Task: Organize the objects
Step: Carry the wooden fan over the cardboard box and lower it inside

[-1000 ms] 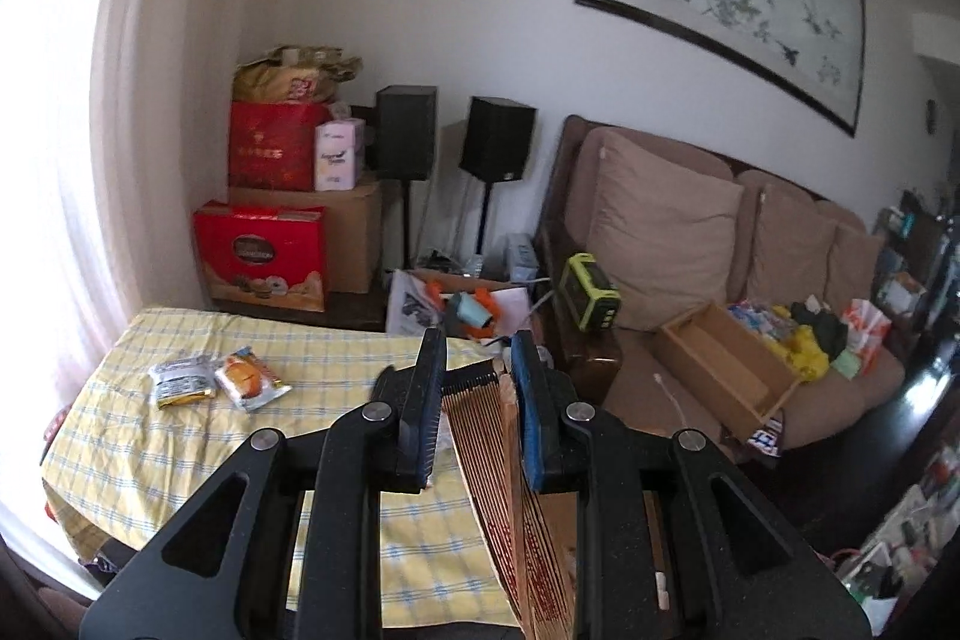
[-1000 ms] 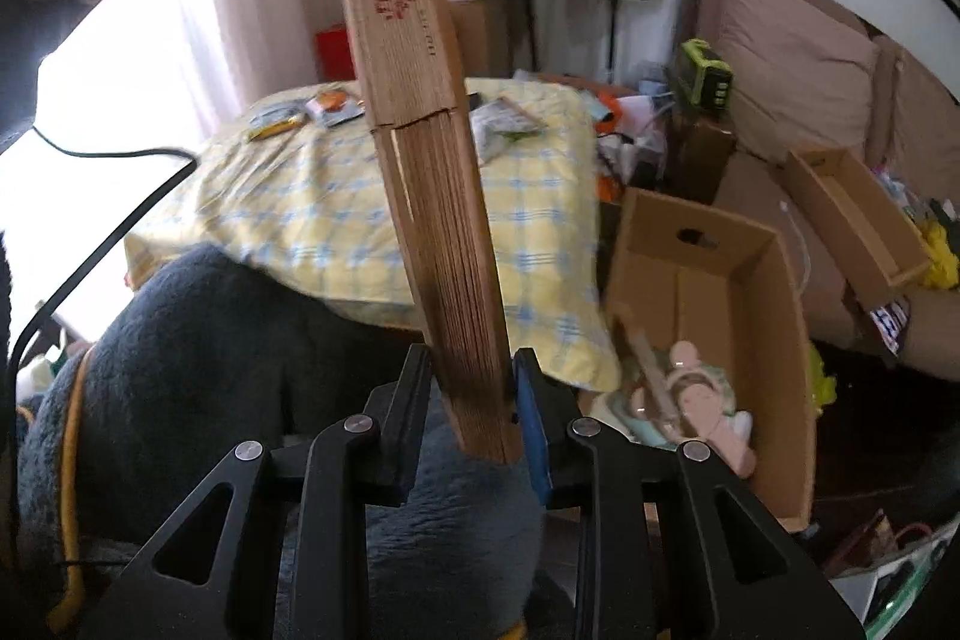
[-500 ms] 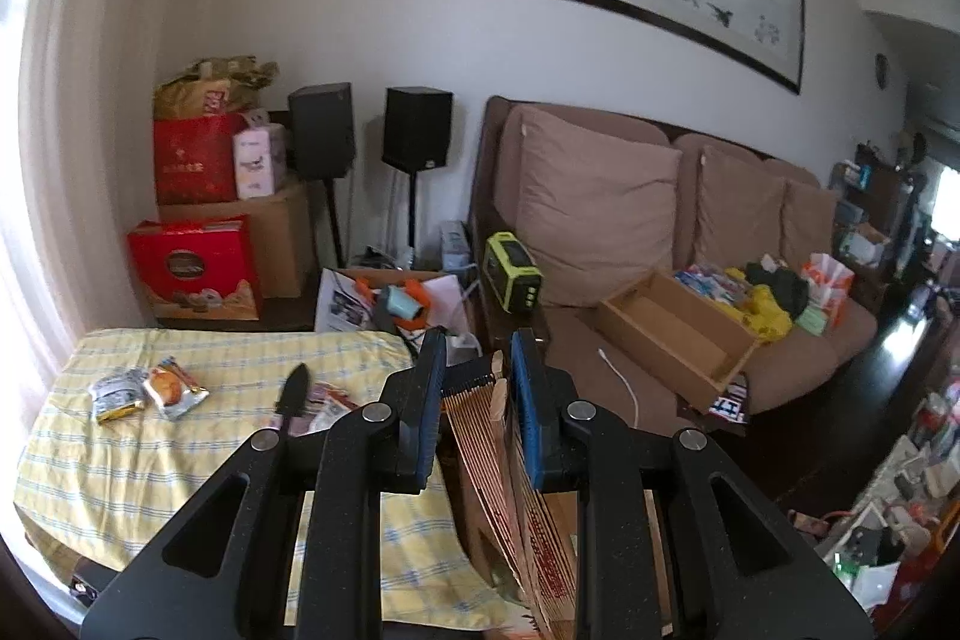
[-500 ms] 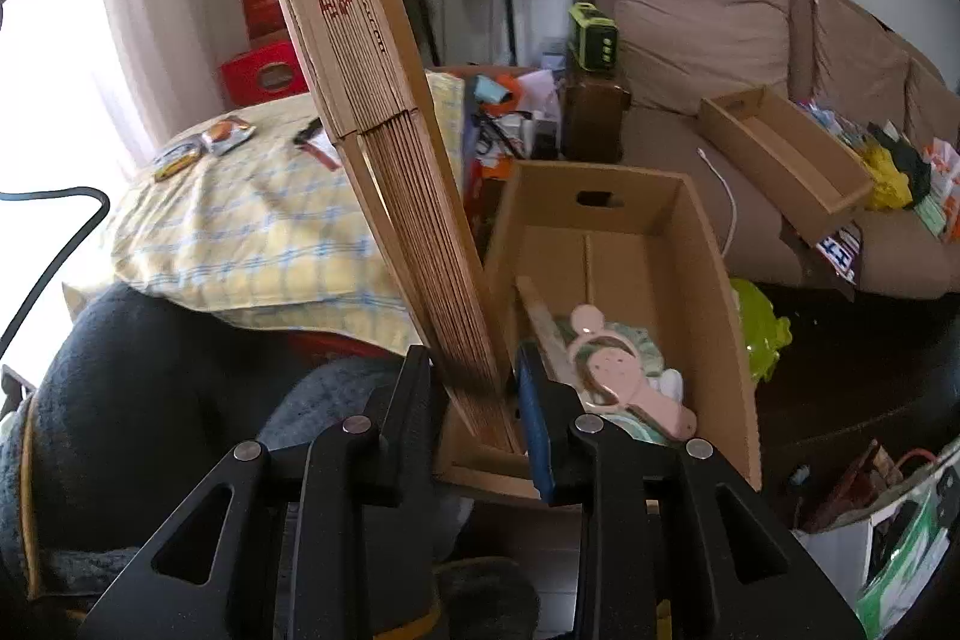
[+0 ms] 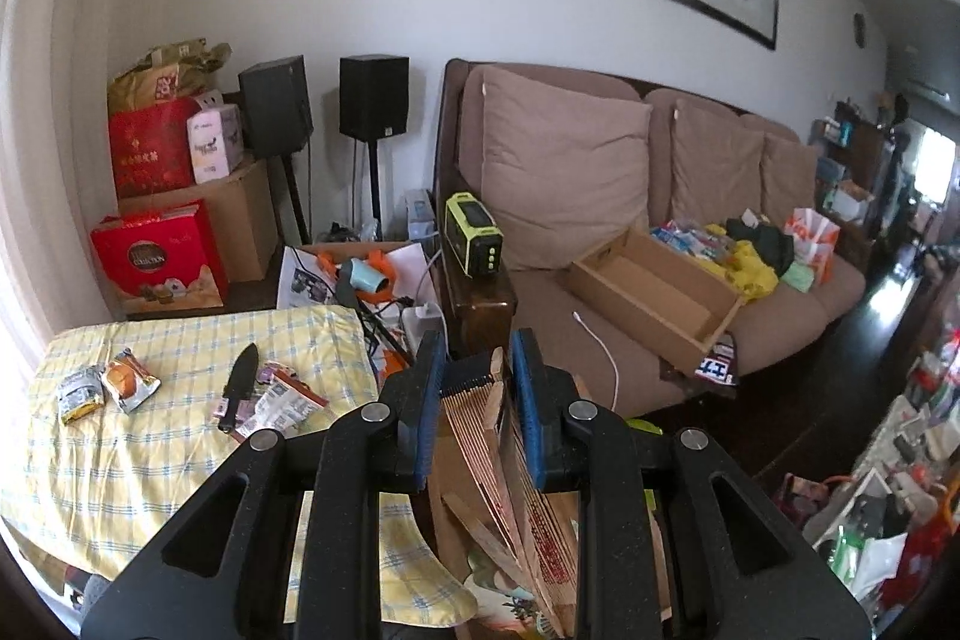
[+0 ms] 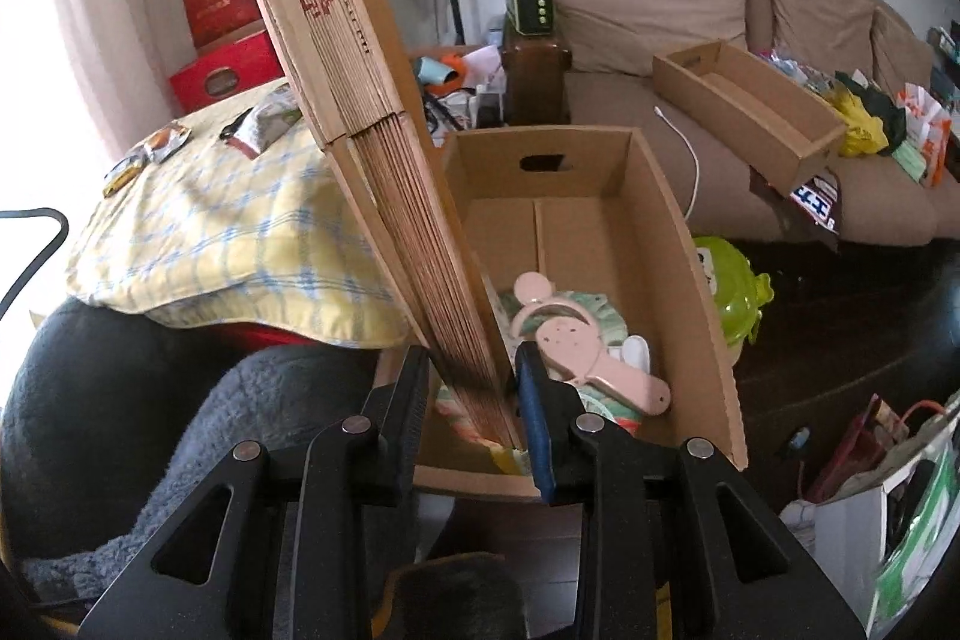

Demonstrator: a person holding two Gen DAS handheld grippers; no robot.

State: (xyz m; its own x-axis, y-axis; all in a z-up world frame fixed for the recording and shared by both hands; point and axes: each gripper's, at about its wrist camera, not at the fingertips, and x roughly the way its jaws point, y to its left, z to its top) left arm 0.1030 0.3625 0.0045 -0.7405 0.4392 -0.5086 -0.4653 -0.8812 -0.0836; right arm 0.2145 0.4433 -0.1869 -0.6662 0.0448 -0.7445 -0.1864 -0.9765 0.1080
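A: Where's the folded fan (image 6: 384, 196)?
B: Slanting above the cardboard box (image 6: 690, 244), lower end over its near left corner.
A: Grippers?
B: Right gripper (image 6: 471, 388) pinches its lower end; left gripper (image 5: 477, 400) pinches the top. Pink hand fan (image 6: 576, 346) lies inside the box.

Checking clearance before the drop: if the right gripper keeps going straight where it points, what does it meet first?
Probably the pink plastic hand fan lying in the open brown cardboard box; the right gripper, shut on the folded wooden slat fan, points down into that box. Depth is unclear.
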